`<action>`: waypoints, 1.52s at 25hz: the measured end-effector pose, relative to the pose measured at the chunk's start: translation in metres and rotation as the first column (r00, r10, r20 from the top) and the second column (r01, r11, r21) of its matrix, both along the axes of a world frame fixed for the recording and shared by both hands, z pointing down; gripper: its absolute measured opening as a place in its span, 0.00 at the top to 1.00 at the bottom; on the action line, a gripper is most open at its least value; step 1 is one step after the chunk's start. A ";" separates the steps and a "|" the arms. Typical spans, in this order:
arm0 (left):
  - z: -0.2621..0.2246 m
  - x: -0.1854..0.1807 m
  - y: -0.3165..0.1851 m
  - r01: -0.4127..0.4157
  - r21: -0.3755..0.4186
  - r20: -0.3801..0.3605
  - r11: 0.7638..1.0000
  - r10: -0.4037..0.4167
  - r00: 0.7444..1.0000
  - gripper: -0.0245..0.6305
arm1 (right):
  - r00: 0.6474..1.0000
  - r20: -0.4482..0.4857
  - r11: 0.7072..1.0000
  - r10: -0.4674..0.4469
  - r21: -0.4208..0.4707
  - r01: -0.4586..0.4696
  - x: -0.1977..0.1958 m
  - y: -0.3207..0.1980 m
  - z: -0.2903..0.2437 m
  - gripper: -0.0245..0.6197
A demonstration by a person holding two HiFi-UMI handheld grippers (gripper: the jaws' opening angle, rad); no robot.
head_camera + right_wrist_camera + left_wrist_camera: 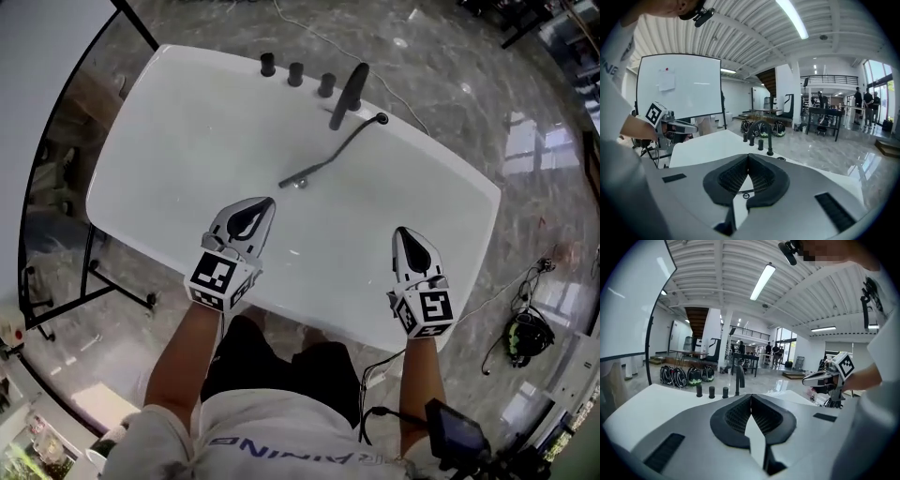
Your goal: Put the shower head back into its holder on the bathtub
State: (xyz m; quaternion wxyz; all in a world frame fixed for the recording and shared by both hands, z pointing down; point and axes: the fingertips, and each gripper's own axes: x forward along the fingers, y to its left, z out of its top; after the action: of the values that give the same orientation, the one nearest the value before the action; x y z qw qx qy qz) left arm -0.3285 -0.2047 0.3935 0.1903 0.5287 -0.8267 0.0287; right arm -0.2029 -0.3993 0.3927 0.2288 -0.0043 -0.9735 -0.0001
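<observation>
A wheeled whiteboard [37,75] stands at the far left of the head view, beside a white bathtub [178,141] that fills the middle of the frame. At lower centre-left the left gripper [265,203] hangs over the tub's near half. Its jaws are pressed together with nothing between them, and it appears to be carried that way until there is something to take. On the tub's far rim at upper centre, three black knobs [295,73] line up beside the dark faucet spout [349,94].

Just below the spout lies the shower head [319,167]. It is a thin dark wand on its hose, out of its holder and lying inside the basin. One end rests next to the drain [298,184]. The other end runs up to a small black fitting [382,118] on the rim right of the spout, which is probably the holder, though it is too small to confirm.

At lower centre-right the right gripper [402,232] is likewise closed and empty. It is well apart from the wand and points toward the fittings. Both tools would have to open before either could grasp the wand. Cables [525,333] trail on the marble floor [525,94] at the far right.
</observation>
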 end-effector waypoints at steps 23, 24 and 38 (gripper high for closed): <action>0.406 -0.143 0.025 0.058 -0.150 -0.194 0.987 -0.086 0.977 0.93 | 0.813 -0.401 0.828 -0.422 0.196 0.526 -0.211 0.082 0.448 0.95; 0.423 -0.149 0.028 0.066 -0.161 -0.198 0.985 -0.098 0.975 0.93 | 0.804 -0.409 0.816 -0.432 0.201 0.541 -0.218 0.082 0.465 0.95; 0.590 -0.151 0.014 0.025 -0.219 -0.330 0.975 -0.098 0.939 0.93 | 0.566 -0.675 0.451 -0.473 0.366 0.814 -0.256 0.078 0.660 0.80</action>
State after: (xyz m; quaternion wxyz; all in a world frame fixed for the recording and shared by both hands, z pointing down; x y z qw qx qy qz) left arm -0.4792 -0.1903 0.9830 0.3857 0.4761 -0.7900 0.0192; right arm -0.4585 -0.3212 1.0532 0.4289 -0.3089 -0.7351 -0.4246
